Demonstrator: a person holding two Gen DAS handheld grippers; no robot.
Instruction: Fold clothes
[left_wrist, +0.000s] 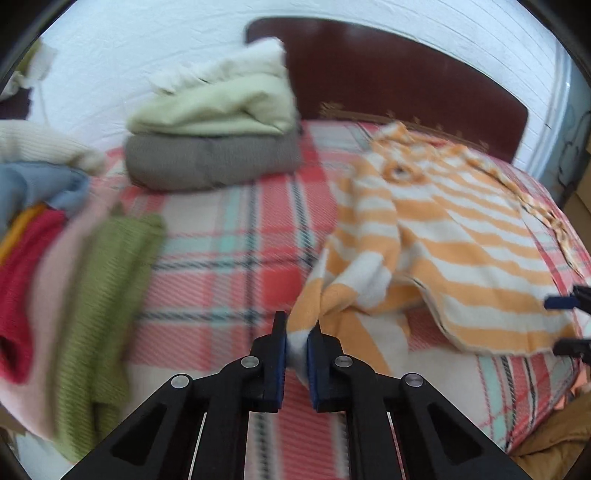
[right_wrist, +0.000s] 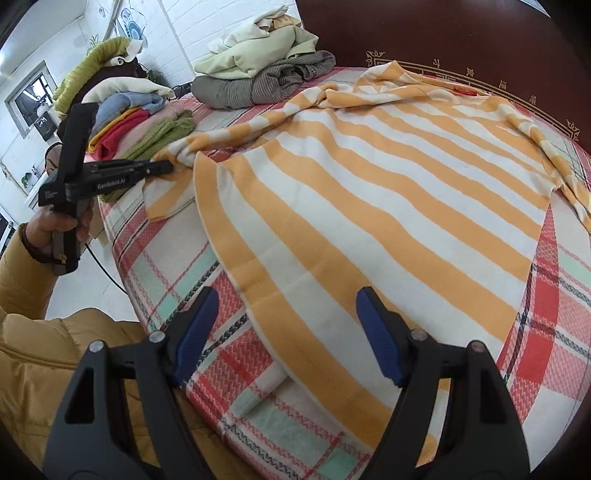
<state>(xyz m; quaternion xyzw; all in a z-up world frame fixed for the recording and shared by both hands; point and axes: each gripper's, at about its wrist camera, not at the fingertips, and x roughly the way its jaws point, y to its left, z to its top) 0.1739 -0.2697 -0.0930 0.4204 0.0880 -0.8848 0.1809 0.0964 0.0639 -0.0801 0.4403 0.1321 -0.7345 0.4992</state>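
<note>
An orange-and-white striped garment (right_wrist: 369, 192) lies spread on the plaid bed cover (right_wrist: 554, 302); it also shows in the left wrist view (left_wrist: 461, 251). My left gripper (left_wrist: 296, 339) is shut on the garment's sleeve and holds it lifted over the bed; in the right wrist view it (right_wrist: 168, 166) pinches that sleeve at the garment's left side. My right gripper (right_wrist: 284, 325) is open, its jaws wide apart just above the garment's near hem edge. Its fingertips (left_wrist: 561, 302) show at the right edge of the left wrist view.
A pile of folded clothes, red, pink and green (left_wrist: 74, 277), lies at the bed's left side. A stack of grey and pale green clothes (left_wrist: 214, 140) sits by the dark wooden headboard (left_wrist: 406, 81). The bed's near edge (right_wrist: 155, 295) drops off to the floor.
</note>
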